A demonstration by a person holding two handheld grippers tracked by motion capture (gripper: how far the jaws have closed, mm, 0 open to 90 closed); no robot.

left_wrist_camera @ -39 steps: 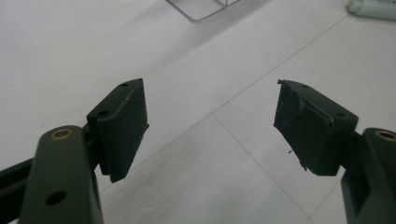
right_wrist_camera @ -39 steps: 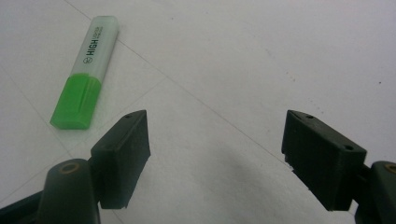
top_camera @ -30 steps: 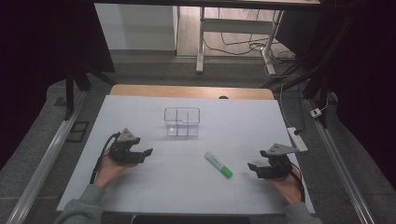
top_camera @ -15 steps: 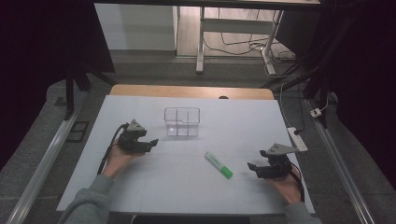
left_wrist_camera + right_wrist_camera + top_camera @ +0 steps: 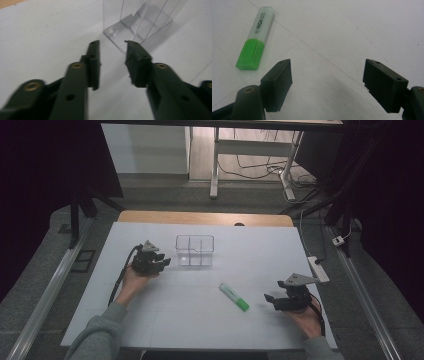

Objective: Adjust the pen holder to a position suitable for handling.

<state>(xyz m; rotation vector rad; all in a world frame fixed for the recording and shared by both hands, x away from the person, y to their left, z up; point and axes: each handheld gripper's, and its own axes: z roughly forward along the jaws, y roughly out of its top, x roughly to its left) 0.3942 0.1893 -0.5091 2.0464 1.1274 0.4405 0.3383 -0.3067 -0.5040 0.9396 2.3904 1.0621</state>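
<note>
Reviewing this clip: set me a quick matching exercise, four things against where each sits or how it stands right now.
Things:
1. left hand-held gripper
2. right hand-held gripper
3. highlighter
4. clear box

States:
A. lying flat on the white table, green cap toward the near edge
B. jaws wide apart, nothing between them, right of the pen
C. standing upright, empty, toward the table's far side
D. jaws partly closed on nothing, just left of the clear container

Pairs: 1-D, 2-B, 3-A, 4-C

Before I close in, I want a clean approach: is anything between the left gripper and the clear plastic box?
Nothing visible: bare white table lies between the left gripper and the clear plastic box.
</note>
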